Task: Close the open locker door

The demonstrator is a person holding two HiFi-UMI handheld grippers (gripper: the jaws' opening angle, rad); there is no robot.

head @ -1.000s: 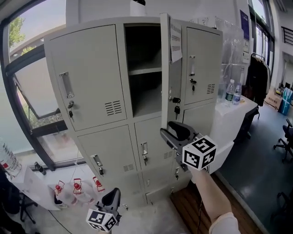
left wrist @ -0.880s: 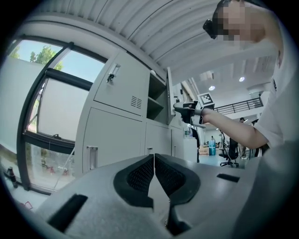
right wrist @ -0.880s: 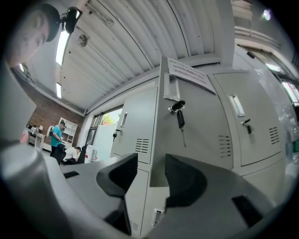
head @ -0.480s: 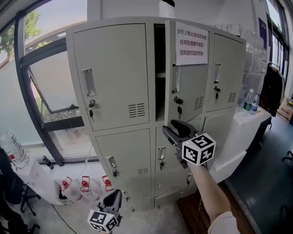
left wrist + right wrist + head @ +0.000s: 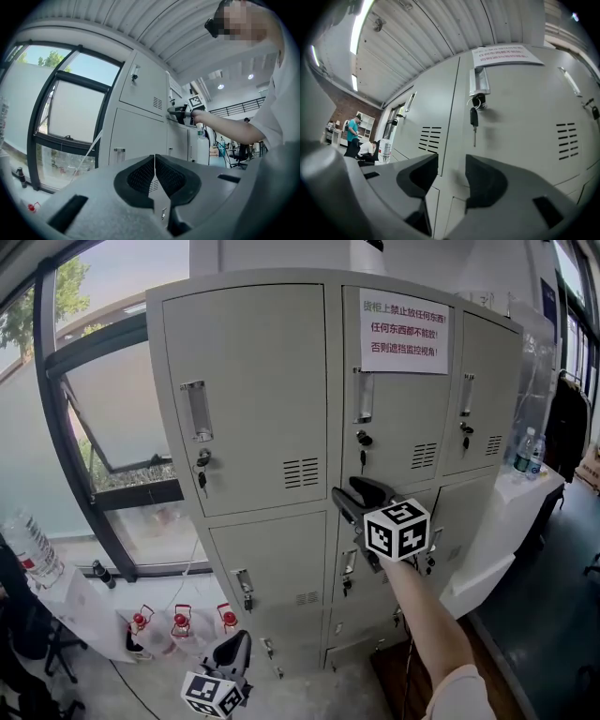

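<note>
The grey locker cabinet (image 5: pixel 253 427) fills the head view. Its top middle door (image 5: pixel 398 418), with a white paper notice (image 5: pixel 403 331) and a key (image 5: pixel 363 457) hanging in the lock, lies flush with the neighbouring doors. My right gripper (image 5: pixel 350 495) is open at that door's lower left corner, nothing between its fingers. In the right gripper view the door (image 5: pixel 520 117) and key (image 5: pixel 474 119) are close ahead of the open right gripper (image 5: pixel 452 164). My left gripper (image 5: pixel 232 648) hangs low, shut and empty, pads together in the left gripper view (image 5: pixel 154 161).
A large window (image 5: pixel 112 409) stands left of the cabinet. A white table with water bottles (image 5: pixel 525 454) is at the right. Red-capped items (image 5: pixel 178 622) lie on the floor by the cabinet's foot. A bottle (image 5: pixel 33 554) stands at the far left.
The top middle door has swung from wide open to flush with the cabinet. My right gripper followed it in toward the cabinet. The left gripper stayed low.
</note>
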